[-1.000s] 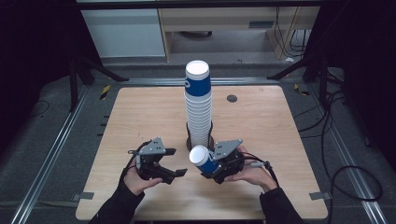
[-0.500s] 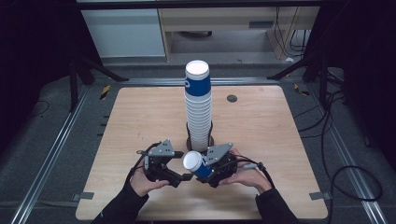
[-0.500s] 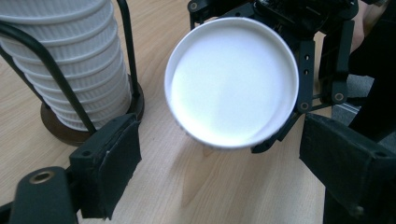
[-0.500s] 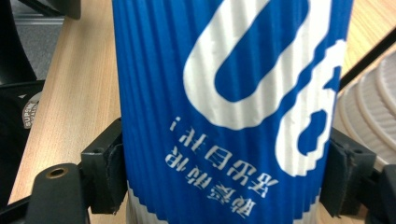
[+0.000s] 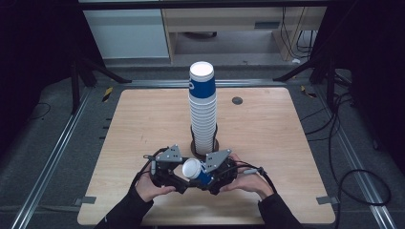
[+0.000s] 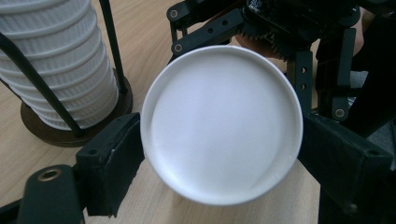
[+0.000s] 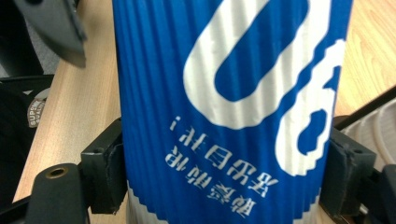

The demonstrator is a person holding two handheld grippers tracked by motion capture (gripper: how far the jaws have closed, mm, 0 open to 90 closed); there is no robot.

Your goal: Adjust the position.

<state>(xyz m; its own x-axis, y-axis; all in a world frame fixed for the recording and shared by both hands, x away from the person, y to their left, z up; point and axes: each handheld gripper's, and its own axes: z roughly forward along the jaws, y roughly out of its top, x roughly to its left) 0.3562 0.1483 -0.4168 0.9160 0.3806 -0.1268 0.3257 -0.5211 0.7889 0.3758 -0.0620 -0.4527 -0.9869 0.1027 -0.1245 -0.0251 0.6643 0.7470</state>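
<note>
cup: single blue ribbed paper cup (image 5: pixel 197 172) with white logo, held off the surface between the two grippers, in front of the tall stack
cup axis: long axis roughly level, running from right gripper toward left gripper, slightly angled up
cup pointing: a round white end (image 6: pixel 221 123) points at the left gripper, facing its camera square on; cannot tell if it is the base or a lidded mouth
right gripper (image 5: pixel 220 171): jaws clamped on the cup's ribbed side wall (image 7: pixel 229 112), one pad each side, cup axis crossing the jaw line
left gripper (image 5: pixel 168 172): jaws apart, one pad either side of the white end; left pad right at the rim, right pad just beside it; contact not clear, so no firm grip judged
nearer hand: both at the cup; right hand (image 5: pixel 246 180) carries it, left hand (image 5: pixel 149 185) is on the white-end side
key relation: cup end sits between and just ahead of the left jaws, centred, axis pointing into the left gripper
likely next: left jaws close on the white end, or the cup gets passed across; a guess
stack: nested white-and-blue cups (image 5: pixel 202 109) on a dark round holder with thin rods (image 6: pixel 70 126), beyond both jaws, apart from the held cup
surface: light wood tabletop (image 5: pixel 286 143), below the cup
</note>
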